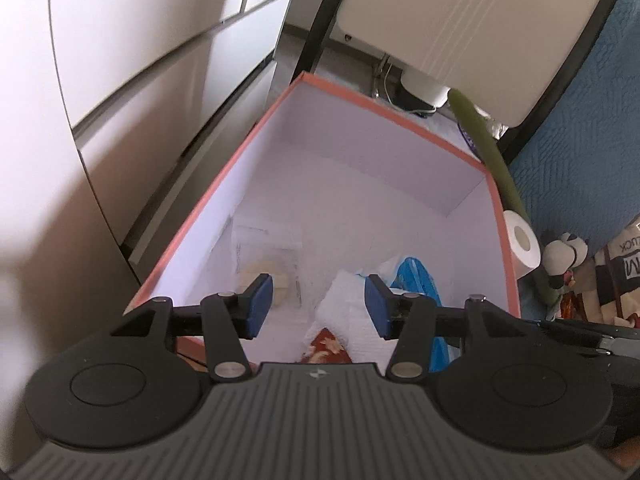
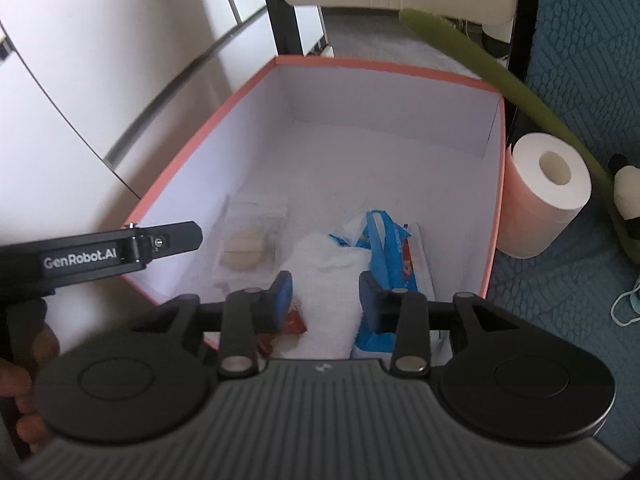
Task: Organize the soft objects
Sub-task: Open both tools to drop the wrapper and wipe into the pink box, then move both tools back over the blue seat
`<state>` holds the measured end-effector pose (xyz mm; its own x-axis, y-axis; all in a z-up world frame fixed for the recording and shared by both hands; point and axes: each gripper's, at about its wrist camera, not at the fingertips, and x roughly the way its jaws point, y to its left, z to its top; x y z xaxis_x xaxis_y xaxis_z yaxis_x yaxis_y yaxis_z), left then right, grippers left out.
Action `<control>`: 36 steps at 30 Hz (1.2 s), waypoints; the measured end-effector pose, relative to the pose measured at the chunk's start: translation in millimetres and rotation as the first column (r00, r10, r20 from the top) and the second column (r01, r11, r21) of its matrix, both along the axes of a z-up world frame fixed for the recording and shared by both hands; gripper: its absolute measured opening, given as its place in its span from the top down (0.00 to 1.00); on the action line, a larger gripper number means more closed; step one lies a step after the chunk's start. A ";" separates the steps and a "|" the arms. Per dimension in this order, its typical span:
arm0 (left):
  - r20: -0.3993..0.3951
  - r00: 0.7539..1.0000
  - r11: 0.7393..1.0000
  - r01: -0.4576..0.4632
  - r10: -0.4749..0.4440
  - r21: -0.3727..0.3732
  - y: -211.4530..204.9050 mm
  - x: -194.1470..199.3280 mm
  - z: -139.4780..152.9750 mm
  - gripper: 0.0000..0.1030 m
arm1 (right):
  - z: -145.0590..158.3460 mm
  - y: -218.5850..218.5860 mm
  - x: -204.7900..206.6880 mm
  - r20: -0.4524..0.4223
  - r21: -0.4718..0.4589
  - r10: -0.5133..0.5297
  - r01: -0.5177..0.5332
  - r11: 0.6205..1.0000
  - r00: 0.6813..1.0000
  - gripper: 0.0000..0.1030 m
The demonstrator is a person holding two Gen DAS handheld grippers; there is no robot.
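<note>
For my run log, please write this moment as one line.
left gripper: open, empty | right gripper: open, empty | both above pink box | white towel inside | toilet roll outside

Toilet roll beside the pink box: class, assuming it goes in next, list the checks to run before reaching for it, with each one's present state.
1. Left gripper empty and open: ok.
2. Right gripper empty and open: ok.
3. Toilet roll outside the pink box: ok.
4. Free floor at the box's far end: ok.
5. Green plush clear of the roll: not ok, it crosses just behind it.
6. Roll loose, not snagged: cannot tell.
</note>
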<state>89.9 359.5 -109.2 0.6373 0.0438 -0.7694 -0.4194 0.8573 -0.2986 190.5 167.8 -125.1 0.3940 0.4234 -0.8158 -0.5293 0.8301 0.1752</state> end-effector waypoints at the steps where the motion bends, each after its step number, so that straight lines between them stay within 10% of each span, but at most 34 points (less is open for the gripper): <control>1: 0.007 1.000 1.000 -0.003 0.003 0.004 -1.6 -2.2 3.0 0.45 | 3.7 -2.8 -2.1 0.008 0.003 -0.003 0.003 1.000 1.000 0.61; 36: 0.218 0.953 0.976 0.196 -0.213 0.097 -182.1 -60.8 78.7 0.45 | 70.6 -174.1 -95.1 0.259 0.155 -0.194 0.158 0.975 0.946 0.61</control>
